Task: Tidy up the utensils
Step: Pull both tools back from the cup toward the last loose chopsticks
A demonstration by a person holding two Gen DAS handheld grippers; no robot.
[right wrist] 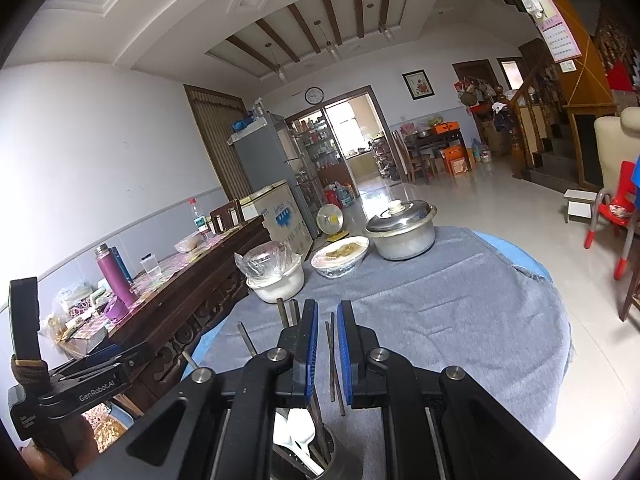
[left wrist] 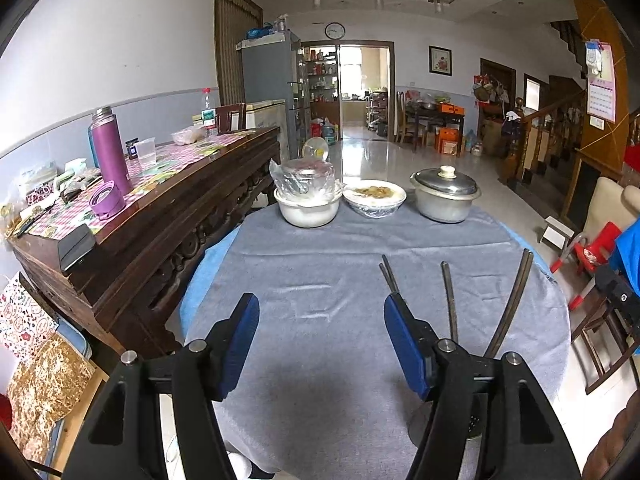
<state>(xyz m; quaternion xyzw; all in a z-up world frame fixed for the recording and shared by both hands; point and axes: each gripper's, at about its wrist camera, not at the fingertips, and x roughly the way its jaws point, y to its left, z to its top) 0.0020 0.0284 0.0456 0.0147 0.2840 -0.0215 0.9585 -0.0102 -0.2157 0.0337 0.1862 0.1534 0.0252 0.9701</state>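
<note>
Dark chopsticks (right wrist: 334, 364) stand pinched in the nearly closed right gripper (right wrist: 328, 354) above the holder (right wrist: 304, 456) at the near table edge, which already contains white spoons (right wrist: 298, 436). Left gripper (left wrist: 320, 344) is spread, empty, beside further chopsticks (left wrist: 514, 300); sorting seems largely done.

Ahead of the open left gripper (left wrist: 320, 344) jaws, on the tablecloth (left wrist: 320, 264): covered bowl (left wrist: 308, 204), plate (left wrist: 375, 197), lidded pot (left wrist: 445, 196), left to right. Right of those jaws, chopsticks (left wrist: 514, 300). Between the right gripper (right wrist: 327, 350) jaws, chopsticks; below, utensil holder (right wrist: 316, 456) with spoons (right wrist: 300, 440).
</note>
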